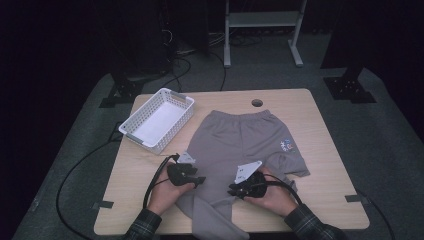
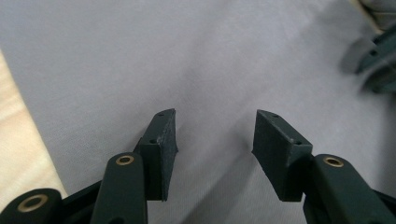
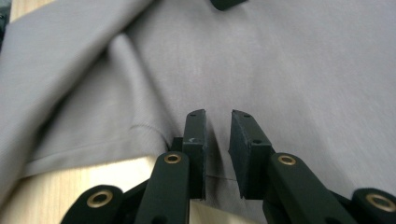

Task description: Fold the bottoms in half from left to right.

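High view: grey shorts (image 1: pixel 245 145) spread flat on a wooden table (image 1: pixel 325 150), waistband at the far side, a small printed badge on one leg, the nearer left leg trailing toward the table's near edge. Left gripper (image 1: pixel 199 180) resting on the shorts' near left part, held by a hand in a plaid sleeve, cable looping off behind it. Right gripper (image 1: pixel 234 189) just beside it on the crotch area, tips aimed toward the left gripper, the two close but apart. Beyond the left gripper, off the cloth, a white slatted basket (image 1: pixel 172 102) lying at a slant, with only a flat pale bottom or liner visible inside; cannot tell which.

Left gripper view: left gripper (image 2: pixel 215 135) with jaws set moderately wide, nothing pinched, smooth grey shorts (image 2: pixel 196 60) under and ahead of the pads. Bare table (image 2: pixel 18 140) to the left of the jaws. Part of the other gripper, blurred, at far upper right.

Right gripper view: right gripper (image 3: pixel 218 133) with jaws narrow, a slim gap between the pads, nothing visibly pinched, tips just over the shorts (image 3: pixel 280 70) near a hem. A raised fold of cloth left of the jaws; strip of table (image 3: pixel 93 175) below that hem.
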A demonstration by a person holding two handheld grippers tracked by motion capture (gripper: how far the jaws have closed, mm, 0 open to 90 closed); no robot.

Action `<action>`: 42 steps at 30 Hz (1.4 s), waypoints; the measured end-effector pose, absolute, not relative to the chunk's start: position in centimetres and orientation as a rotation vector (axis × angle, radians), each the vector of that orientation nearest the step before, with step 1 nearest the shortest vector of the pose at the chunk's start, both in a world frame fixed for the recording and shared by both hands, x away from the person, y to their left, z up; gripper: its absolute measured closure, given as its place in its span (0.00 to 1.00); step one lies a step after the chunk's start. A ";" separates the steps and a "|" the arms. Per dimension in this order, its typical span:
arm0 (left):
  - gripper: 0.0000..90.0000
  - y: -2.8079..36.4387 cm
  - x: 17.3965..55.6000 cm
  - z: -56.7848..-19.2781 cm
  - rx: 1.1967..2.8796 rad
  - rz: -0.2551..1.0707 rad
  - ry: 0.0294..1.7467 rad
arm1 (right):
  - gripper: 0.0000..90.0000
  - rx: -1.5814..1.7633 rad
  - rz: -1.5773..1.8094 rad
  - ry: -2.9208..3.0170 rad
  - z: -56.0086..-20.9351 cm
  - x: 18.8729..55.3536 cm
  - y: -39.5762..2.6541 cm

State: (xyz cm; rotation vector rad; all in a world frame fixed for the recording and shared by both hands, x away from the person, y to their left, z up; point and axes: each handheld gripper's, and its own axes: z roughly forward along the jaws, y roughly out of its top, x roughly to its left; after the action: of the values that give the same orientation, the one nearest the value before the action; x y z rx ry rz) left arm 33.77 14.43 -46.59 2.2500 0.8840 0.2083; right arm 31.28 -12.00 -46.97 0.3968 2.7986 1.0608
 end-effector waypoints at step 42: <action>0.72 12.5 28.2 -47.1 2.162 -0.024 0.732 | 0.79 0.610 1.090 2.710 -47.3 33.5 -14.5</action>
State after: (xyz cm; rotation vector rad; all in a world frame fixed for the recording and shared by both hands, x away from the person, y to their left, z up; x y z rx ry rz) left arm 28.18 12.49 -47.14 2.1623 0.7317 -0.0239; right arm 33.47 -14.55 -47.28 0.6102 2.7095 1.0896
